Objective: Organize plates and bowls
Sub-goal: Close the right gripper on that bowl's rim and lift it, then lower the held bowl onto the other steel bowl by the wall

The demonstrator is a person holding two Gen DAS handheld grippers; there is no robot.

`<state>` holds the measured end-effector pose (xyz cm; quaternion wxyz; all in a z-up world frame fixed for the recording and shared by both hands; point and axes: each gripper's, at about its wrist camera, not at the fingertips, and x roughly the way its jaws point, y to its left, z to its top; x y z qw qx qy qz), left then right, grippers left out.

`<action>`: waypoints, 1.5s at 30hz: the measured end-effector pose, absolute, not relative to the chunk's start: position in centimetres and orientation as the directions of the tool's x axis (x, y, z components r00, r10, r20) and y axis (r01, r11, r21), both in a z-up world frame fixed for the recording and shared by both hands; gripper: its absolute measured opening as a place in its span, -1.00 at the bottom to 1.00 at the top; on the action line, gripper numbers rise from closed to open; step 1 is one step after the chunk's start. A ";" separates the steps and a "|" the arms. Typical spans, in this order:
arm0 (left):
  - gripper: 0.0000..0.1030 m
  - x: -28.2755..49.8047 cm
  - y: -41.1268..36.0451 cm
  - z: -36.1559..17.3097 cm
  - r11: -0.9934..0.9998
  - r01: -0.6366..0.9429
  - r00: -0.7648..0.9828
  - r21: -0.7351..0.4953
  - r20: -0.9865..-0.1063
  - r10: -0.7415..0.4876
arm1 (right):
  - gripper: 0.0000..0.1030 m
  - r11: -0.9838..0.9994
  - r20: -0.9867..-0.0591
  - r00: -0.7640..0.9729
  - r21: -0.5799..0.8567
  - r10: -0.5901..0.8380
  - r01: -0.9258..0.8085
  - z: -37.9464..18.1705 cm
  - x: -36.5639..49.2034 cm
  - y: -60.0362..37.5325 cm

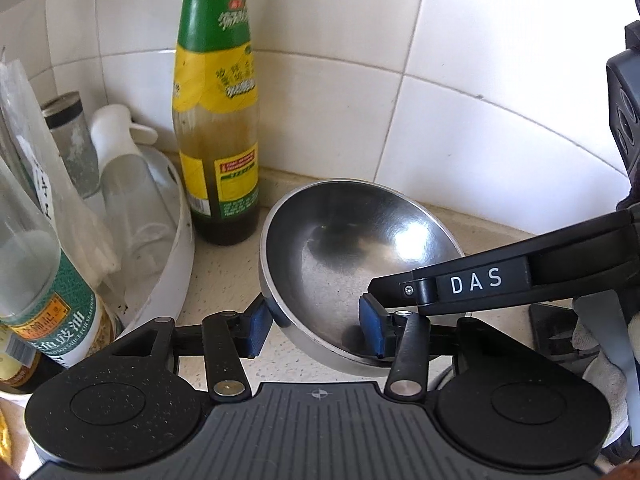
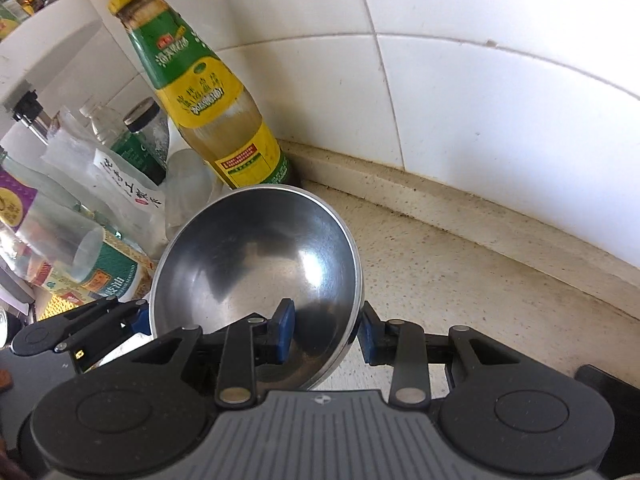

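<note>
- Sauce bottle (image 1: 216, 120) stands just behind steel bowl (image 1: 360, 264); white tray (image 1: 176, 264) of bottles left
- Speckled table (image 2: 460, 280); white tiled wall (image 2: 480, 80)
- Left tongs (image 1: 316, 326), right tongs (image 2: 326, 330): both spread, straddling bowl rim

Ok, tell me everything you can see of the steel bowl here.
The bowl is round, shiny bare metal, empty, with a rolled rim and reflections inside. It sits tilted, its opening facing the cameras, over the speckled counter, near the tall sauce bottle. Both grippers straddle its rim, one pad inside and one outside: the left gripper at its left near edge, the right gripper at its right. Whether the pads press the wall is unclear.
</note>
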<state>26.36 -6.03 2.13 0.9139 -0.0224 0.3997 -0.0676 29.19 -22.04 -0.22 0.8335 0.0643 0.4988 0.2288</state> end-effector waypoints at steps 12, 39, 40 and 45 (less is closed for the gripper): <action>0.12 24.4 -7.5 4.4 0.979 0.185 0.693 -0.087 -0.694 -0.193 | -0.29 0.905 -0.791 0.447 0.318 0.418 -0.283 2.3 26.5 -23.6; 0.20 21.1 -10.1 6.9 0.936 0.345 0.692 -0.067 -0.656 -0.302 | -0.29 0.940 -0.792 0.507 0.294 0.340 -0.172 5.0 21.4 -26.4; 0.20 20.9 -10.3 6.9 0.933 0.354 0.688 -0.066 -0.657 -0.307 | -0.29 0.941 -0.793 0.507 0.295 0.338 -0.165 5.0 21.2 -26.6; 0.22 20.2 -11.0 6.8 0.917 0.396 0.673 -0.056 -0.661 -0.331 | -0.29 0.944 -0.796 0.509 0.299 0.326 -0.138 5.0 20.0 -27.3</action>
